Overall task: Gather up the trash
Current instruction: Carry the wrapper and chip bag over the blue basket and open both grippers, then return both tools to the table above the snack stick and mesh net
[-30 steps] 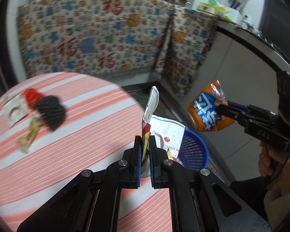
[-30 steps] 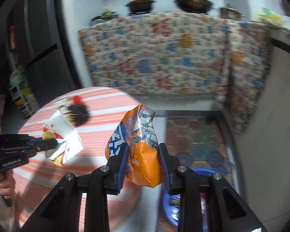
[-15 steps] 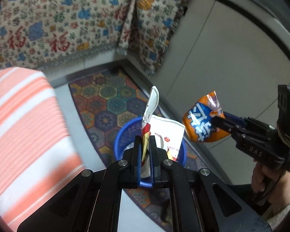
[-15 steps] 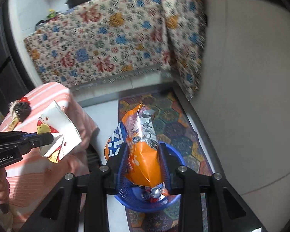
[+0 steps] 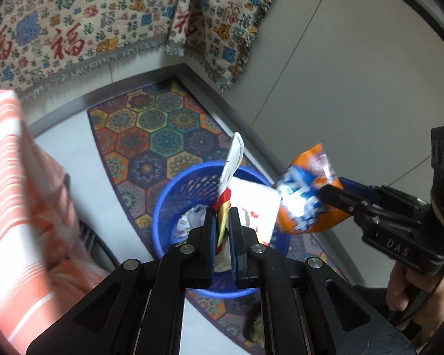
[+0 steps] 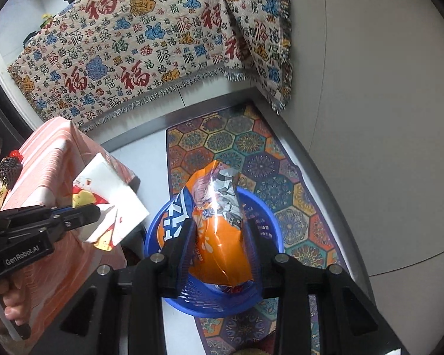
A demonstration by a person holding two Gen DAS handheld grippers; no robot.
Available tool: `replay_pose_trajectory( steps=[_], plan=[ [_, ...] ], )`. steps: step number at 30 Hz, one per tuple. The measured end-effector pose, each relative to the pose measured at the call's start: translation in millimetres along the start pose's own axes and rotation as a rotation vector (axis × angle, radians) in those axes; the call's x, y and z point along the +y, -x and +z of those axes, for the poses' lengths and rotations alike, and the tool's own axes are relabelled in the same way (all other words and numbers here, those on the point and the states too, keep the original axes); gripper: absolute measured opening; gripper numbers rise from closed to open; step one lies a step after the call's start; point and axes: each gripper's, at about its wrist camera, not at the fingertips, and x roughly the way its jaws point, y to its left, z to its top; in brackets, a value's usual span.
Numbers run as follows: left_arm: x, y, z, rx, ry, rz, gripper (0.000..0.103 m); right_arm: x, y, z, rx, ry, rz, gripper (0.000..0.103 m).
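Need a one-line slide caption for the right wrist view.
Right hand-held gripper holds an orange snack bag above the blue basket; left hand-held gripper brings a white wrapper alongside.

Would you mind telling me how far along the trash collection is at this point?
Some litter already lies in the blue basket. In hand: the left claw is shut on a white wrapper and the right claw on an orange snack bag, both near or over the basket, neither released. Left: dropping both, then fetching the dark item and scraps on the striped table.
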Motion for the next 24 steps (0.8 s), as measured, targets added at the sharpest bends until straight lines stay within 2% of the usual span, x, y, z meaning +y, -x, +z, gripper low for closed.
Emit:
replay_pose_trajectory(
  steps=[2,3,4,7,9,12,15,17,20,24],
  plan=[
    [-2,-13,3,0.015,-0.004,-0.014,0.034,-3,-7,-1,0.008,-0.01,0.015,0.046],
    [-2,-18,3,0.016,0.0,-0.029,0.059,-5,-11,-2,0.015,-0.015,0.017,0.053],
    [-2,-21,4,0.01,0.005,-0.037,0.068,-6,-12,-1,0.013,-0.018,0.012,0.053],
    [-2,-19,4,-0.005,0.01,-0.04,0.069,-9,-8,0,-0.001,-0.021,0.005,0.053],
    [-2,-3,2,-0.047,0.006,-0.029,0.07,-8,2,3,-0.034,-0.015,-0.011,0.053],
    [1,33,-3,-0.114,-0.004,0.006,0.079,2,25,11,-0.119,0.02,-0.034,0.053],
    [9,76,-12,-0.169,0.002,0.029,0.087,22,48,15,-0.209,0.067,-0.053,0.062],
    [19,102,-22,-0.188,0.002,0.054,0.088,38,63,15,-0.266,0.099,-0.054,0.063],
    [42,142,-48,-0.205,0.013,0.119,0.091,69,79,11,-0.323,0.158,-0.047,0.063],
    [91,186,-95,-0.207,0.046,0.257,0.096,122,93,-1,-0.369,0.262,-0.009,0.066]
  ],
)
